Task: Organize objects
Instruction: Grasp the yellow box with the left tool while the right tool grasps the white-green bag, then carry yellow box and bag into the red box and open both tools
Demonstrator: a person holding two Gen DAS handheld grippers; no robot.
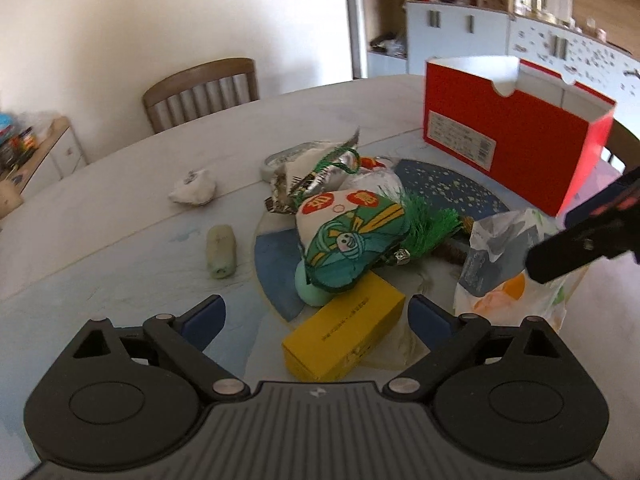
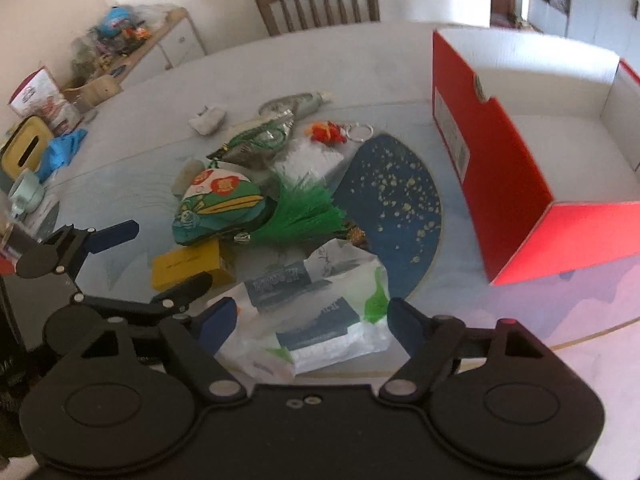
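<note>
Table round, pale, with a blue painted disc in the middle. Red box is the biggest item: open top, white inside, nothing visible in it, standing on the table to the right of the pile, label on its near end. Wooden chair at the far edge of the table.

Plastic bag with dark blue packets inside lies nearest the right gripper, whose blue fingers are spread wide on either side of the bag's near end, nothing grasped; contact with the bag can't be told. Left gripper also released, fingers wide apart, hovering over the yellow box, gripping nothing.

Green pouch with a cartoon figure and red circles rests partly on top of the yellow box, with a pale green ball tucked under it. Green tassel fans out just beside the pouch, touching it. Silver foil wrapper with green cord sits behind the pouch. White block beyond the tassel, orange-red keyring just past it. Grey tube at the back of the pile. White crumpled lump well apart on the left, pale green roll near it, also apart from the pile
</note>
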